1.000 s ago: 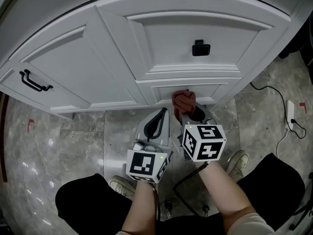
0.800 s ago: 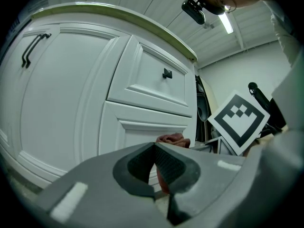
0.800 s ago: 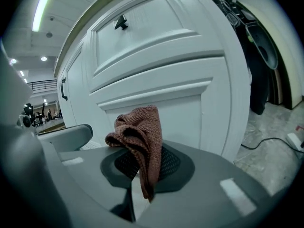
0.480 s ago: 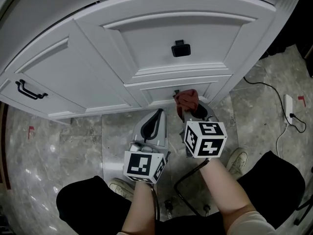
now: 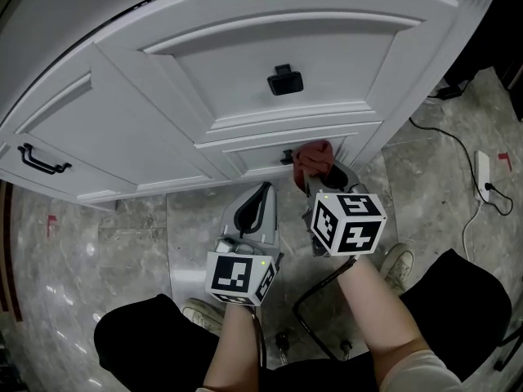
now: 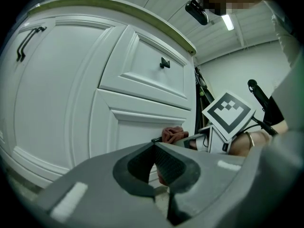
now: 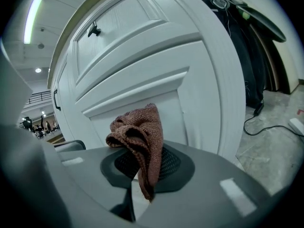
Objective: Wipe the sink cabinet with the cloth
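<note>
The white sink cabinet fills the top of the head view, with a black knob on its upper panel. My right gripper is shut on a reddish-brown cloth, which is pressed against the cabinet's lower panel near the floor. In the right gripper view the cloth bunches out between the jaws. My left gripper hangs just left of it, shut and empty, its tips short of the cabinet.
A black bar handle sits on the cabinet door at far left. The floor is grey marble tile. A black cable and a white power strip lie at right. The person's shoes stand below the grippers.
The cloth in my right gripper has slid to the right and a little up along the lower panel. The head view has shifted, so the knob sits further left. The left gripper stays put.
</note>
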Action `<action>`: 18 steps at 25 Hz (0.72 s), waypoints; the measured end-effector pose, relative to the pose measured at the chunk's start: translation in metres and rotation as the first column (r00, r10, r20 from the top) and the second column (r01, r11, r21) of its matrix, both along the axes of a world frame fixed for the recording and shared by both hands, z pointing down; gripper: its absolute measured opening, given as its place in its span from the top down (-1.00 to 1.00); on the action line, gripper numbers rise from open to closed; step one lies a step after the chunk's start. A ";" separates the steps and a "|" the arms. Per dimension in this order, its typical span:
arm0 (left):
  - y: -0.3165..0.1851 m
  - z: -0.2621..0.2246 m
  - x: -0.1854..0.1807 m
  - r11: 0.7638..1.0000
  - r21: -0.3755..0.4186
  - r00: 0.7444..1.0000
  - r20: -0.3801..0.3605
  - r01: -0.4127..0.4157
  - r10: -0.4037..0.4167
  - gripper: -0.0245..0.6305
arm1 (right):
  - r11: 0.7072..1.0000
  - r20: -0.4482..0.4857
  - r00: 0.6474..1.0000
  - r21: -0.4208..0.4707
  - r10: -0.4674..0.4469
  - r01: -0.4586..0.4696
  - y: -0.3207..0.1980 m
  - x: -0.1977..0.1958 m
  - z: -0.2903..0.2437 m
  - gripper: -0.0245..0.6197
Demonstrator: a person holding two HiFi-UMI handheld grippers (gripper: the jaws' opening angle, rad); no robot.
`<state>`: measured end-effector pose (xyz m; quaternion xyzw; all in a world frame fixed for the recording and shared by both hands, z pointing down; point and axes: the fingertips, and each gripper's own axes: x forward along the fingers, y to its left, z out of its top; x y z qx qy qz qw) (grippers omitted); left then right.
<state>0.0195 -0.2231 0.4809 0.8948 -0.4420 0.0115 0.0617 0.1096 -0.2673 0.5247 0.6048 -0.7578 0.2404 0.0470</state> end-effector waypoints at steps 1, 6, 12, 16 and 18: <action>0.000 0.001 0.002 1.000 -0.001 1.000 0.000 -0.003 0.003 0.92 | 1.000 0.003 1.000 -0.003 0.003 -0.003 0.000 0.002 0.001 0.68; 0.001 0.000 0.013 1.000 -0.001 1.000 -0.002 -0.021 0.021 0.92 | 0.999 -0.006 1.000 -0.013 0.029 -0.029 0.003 0.018 0.002 0.68; 0.001 0.001 0.030 0.999 -0.003 0.999 -0.016 -0.043 0.043 0.92 | 0.997 -0.055 0.995 0.007 0.083 -0.083 0.008 0.051 -0.004 0.68; 0.006 0.001 0.050 0.997 -0.009 0.996 -0.040 -0.075 0.075 0.92 | 0.996 -0.098 0.991 0.032 0.086 -0.083 0.014 0.063 -0.010 0.68; 0.009 0.001 0.058 0.996 -0.011 0.995 -0.046 -0.092 0.091 0.92 | 0.994 -0.092 0.990 0.036 0.103 -0.100 0.017 0.072 -0.011 0.68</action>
